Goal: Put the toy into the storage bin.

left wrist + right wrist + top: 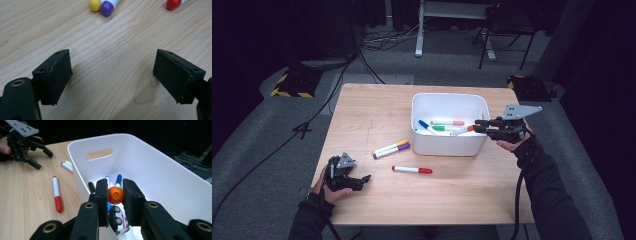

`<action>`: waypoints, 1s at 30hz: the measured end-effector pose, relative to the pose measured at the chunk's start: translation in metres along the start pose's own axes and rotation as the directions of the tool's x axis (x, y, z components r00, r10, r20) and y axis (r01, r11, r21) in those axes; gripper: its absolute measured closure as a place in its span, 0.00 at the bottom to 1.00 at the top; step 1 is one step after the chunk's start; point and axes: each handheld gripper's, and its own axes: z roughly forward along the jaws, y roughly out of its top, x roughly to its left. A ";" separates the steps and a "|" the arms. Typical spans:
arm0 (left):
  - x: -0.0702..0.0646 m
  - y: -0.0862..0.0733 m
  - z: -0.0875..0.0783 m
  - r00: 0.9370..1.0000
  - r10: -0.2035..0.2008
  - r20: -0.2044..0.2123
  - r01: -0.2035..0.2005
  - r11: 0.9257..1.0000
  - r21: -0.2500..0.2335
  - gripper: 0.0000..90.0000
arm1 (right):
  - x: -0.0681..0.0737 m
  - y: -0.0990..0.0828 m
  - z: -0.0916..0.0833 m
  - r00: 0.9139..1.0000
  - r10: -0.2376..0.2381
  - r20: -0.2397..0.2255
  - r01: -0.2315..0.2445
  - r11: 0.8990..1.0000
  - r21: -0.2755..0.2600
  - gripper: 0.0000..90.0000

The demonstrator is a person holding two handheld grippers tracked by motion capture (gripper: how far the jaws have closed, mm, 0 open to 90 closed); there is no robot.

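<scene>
On the near left of the table (362, 107) I hold the left gripper (362, 178) low over the bare wood, jaws released and spread wide with nothing between them. Ahead of it, a yellow-capped marker (391, 146) and a purple-capped marker (392, 150) lie touching side by side. Just right of these and nearer to me, the red-capped marker (412, 170) lies alone. Further right stands the white bin (449, 145), with several markers lying on its floor. At the bin's right rim, my right gripper (475, 128) is clenched on the orange-capped marker (116, 195), whose cap end sits between the pads above the bin's interior. A small object below the jaws looks like a toy car (119, 220), though I cannot tell for certain.
</scene>
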 end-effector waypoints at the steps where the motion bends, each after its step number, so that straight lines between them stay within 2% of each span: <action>1: 0.000 0.000 0.000 1.000 0.000 0.000 0.000 1.000 0.000 0.17 | -0.001 -0.001 0.001 1.000 0.011 -0.002 -0.011 1.000 0.006 0.84; 7: 0.000 0.000 0.000 1.000 0.002 0.000 -0.002 1.000 0.000 0.17 | -0.007 -0.006 0.004 0.999 0.041 0.002 -0.041 0.999 0.036 0.84; 11: 0.000 0.000 0.000 1.000 0.002 0.001 -0.002 1.000 0.000 0.17 | -0.007 -0.006 -0.001 0.999 0.036 -0.010 -0.036 0.999 0.031 0.84; 18: 0.000 0.000 0.000 1.000 0.001 0.000 -0.001 1.000 0.001 0.17 | -0.010 -0.005 -0.005 0.999 0.043 -0.023 -0.041 0.997 0.060 0.84; 20: 0.000 0.000 0.000 1.000 0.000 0.001 0.000 1.000 0.001 0.17 | -0.009 -0.005 -0.004 0.999 0.048 -0.019 -0.047 0.995 0.083 0.83; 24: 0.000 0.000 0.000 1.000 0.001 0.000 -0.001 1.000 0.001 0.17 | -0.010 -0.006 -0.001 0.998 0.065 -0.005 -0.064 0.994 0.093 0.83; 26: 0.000 0.000 0.000 1.000 0.002 0.000 -0.002 1.000 0.001 0.17 | -0.010 -0.007 0.000 0.998 0.068 0.008 -0.069 0.993 0.096 0.78; 30: 0.000 0.000 0.000 1.000 0.000 0.001 0.000 1.000 0.001 0.17 | -0.010 -0.007 0.000 0.997 0.074 0.014 -0.075 0.993 0.089 0.75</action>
